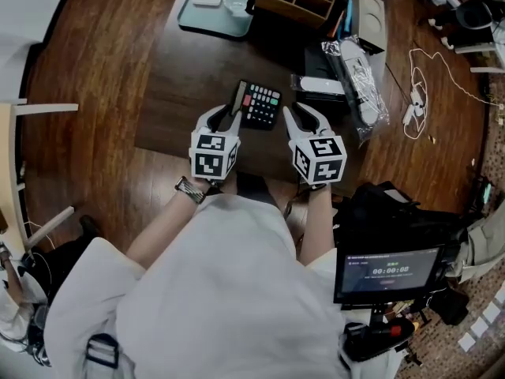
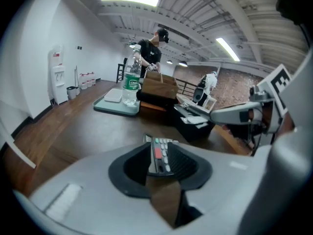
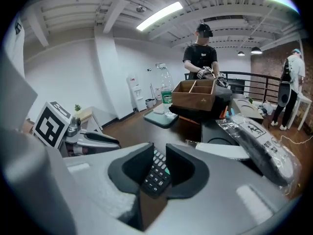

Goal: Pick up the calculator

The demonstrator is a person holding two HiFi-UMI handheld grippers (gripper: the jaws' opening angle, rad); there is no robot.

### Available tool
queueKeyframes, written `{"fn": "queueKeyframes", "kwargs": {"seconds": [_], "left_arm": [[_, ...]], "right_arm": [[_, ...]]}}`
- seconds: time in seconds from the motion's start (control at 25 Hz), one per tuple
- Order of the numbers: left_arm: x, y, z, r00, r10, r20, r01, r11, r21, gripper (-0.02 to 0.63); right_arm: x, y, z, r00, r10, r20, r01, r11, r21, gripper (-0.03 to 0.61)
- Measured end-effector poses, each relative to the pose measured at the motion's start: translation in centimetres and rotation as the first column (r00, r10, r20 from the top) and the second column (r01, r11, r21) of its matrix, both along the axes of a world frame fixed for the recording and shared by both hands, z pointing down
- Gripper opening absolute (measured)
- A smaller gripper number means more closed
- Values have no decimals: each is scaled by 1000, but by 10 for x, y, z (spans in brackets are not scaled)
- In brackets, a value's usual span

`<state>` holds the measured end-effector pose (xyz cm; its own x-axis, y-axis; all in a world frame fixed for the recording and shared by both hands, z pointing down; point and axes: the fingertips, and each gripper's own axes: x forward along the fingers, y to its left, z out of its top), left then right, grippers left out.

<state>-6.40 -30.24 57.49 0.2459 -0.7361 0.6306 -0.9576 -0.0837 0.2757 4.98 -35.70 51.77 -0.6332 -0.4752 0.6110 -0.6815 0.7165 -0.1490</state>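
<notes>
Dark wooden table (image 1: pixel 177 93). Nearest, the left gripper (image 1: pixel 223 121) and right gripper (image 1: pixel 306 121) hover with jaws parted, gripping nothing. The calculator (image 1: pixel 260 105) lies just ahead between them. It's light, stiff, probably slick plastic: pinch its side edges.

The calculator (image 1: pixel 259 103) is black, with pale keys plus a few red and green ones. It lies flat and face up on the dark wooden table (image 1: pixel 177 93), just 12 o'clock of the head view's centre, its raised display end toward 9 o'clock.
</notes>
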Motion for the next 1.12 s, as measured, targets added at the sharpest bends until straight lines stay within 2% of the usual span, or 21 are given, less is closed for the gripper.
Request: {"fn": "queueKeyframes", "kwargs": {"seconds": [0.24, 0.4, 0.68, 0.76, 0.88, 0.96, 1.04, 1.12], "left_arm": [[-5, -3, 27, 999, -34, 9, 34, 997, -70, 118], [0, 1, 44, 998, -58, -27, 54, 992, -117, 118], [0, 1, 59, 995, -83, -53, 73, 983, -168, 123], [2, 1, 62, 991, -81, -104, 60, 980, -188, 154], [4, 1, 68, 971, -105, -216, 53, 971, -233, 161], [3, 2, 73, 960, -115, -254, 51, 968, -244, 137], [0, 4, 80, 950, -125, -286, 55, 969, -240, 85], [-1, 3, 79, 927, -137, -350, 54, 970, -236, 78]], "right_arm": [[-4, -9, 26, 998, -47, -35, 45, 997, -59, 67], [-7, -13, 44, 994, -78, -72, 72, 994, -78, 67], [-6, -11, 71, 991, -102, -84, 89, 985, -151, 67], [-5, -12, 77, 992, -99, -76, 85, 981, -174, 67], [-7, -15, 80, 996, -77, -33, 68, 974, -216, 67], [-8, -17, 84, 997, -72, -20, 65, 968, -241, 67], [-8, -19, 89, 996, -81, -25, 73, 965, -250, 67], [-8, -21, 93, 996, -88, -24, 79, 963, -256, 67]]}}
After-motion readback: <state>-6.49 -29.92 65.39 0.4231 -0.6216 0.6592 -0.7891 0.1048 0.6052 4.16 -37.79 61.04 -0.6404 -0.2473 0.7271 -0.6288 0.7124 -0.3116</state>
